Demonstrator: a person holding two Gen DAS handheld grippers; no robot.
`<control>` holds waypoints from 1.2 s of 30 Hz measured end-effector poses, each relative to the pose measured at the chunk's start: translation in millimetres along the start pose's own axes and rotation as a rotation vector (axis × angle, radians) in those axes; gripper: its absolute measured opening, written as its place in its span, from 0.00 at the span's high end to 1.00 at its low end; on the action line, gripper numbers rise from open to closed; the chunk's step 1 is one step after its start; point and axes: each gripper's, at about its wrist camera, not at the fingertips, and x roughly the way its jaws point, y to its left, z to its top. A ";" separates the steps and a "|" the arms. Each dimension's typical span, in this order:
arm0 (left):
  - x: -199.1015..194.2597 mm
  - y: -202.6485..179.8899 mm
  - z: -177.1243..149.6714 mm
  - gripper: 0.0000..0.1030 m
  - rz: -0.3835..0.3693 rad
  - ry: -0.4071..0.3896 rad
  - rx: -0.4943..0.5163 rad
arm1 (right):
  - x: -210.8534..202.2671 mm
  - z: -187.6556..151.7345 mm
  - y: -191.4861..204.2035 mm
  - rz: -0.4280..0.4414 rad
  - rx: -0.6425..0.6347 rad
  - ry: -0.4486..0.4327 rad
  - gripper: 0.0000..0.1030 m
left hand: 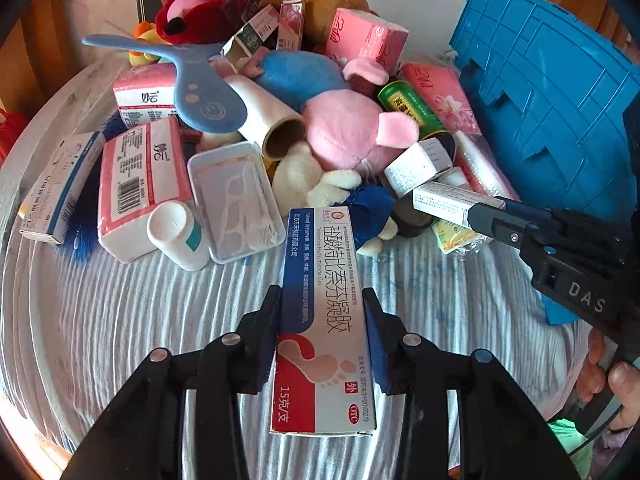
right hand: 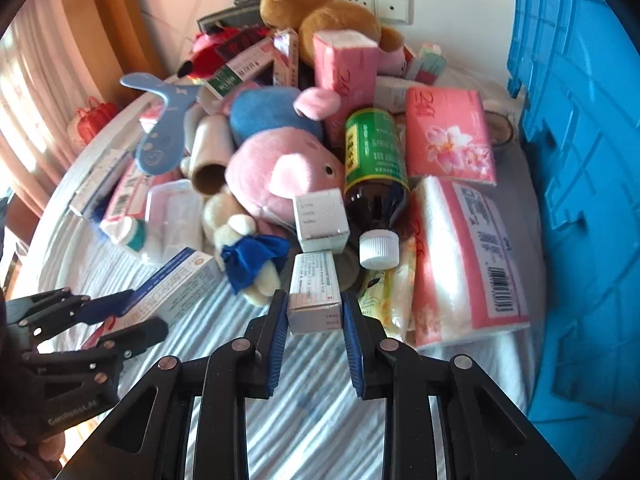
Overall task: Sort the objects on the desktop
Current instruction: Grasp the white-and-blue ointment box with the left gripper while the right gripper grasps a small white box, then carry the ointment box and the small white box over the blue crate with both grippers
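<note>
My left gripper is shut on a long foot-cream box with a blue, red and white face, held above the striped cloth. It also shows in the right wrist view. My right gripper is shut on the end of a small white medicine box at the front of the pile. That box shows in the left wrist view too. The pile holds plush toys, tissue packs, boxes and bottles.
A blue plastic crate stands at the right. A pink plush pig, a brown syrup bottle, a pink tissue pack, a clear floss box and a white bottle lie in the pile.
</note>
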 end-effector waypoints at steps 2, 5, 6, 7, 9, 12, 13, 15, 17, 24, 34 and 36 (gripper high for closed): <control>-15.1 1.0 -0.1 0.63 0.006 -0.032 0.003 | -16.6 1.6 3.0 0.010 -0.006 -0.029 0.75; -45.0 1.9 -2.1 0.63 0.020 -0.115 0.029 | -47.8 6.0 10.9 0.011 -0.027 -0.097 0.75; -53.1 3.7 3.4 0.63 0.023 -0.143 0.035 | -59.1 8.8 13.9 0.008 -0.034 -0.125 0.75; -64.0 1.9 11.3 0.63 0.025 -0.172 0.044 | -70.0 11.0 16.1 0.006 -0.040 -0.152 0.75; -88.3 -4.4 25.9 0.63 0.028 -0.227 0.063 | -93.4 15.8 19.6 -0.001 -0.050 -0.212 0.75; -109.2 -26.8 42.0 0.63 0.030 -0.288 0.098 | -132.7 24.3 20.0 -0.022 -0.056 -0.307 0.75; -117.9 -34.1 46.7 0.63 0.024 -0.310 0.110 | -146.9 26.7 19.3 -0.026 -0.055 -0.342 0.75; -136.2 -51.1 54.2 0.63 0.012 -0.359 0.136 | -173.7 28.7 18.1 -0.044 -0.055 -0.408 0.75; -146.2 -67.2 61.7 0.63 -0.007 -0.403 0.161 | -200.9 31.1 14.3 -0.068 -0.055 -0.471 0.75; -188.0 -133.3 85.5 0.63 -0.092 -0.539 0.248 | -271.8 25.6 -15.1 -0.165 -0.008 -0.634 0.75; -197.0 -260.9 110.8 0.63 -0.211 -0.547 0.348 | -333.8 1.8 -115.4 -0.398 0.150 -0.706 0.75; -194.0 -290.6 114.0 0.63 -0.229 -0.512 0.373 | -338.3 -3.5 -141.0 -0.446 0.180 -0.690 0.75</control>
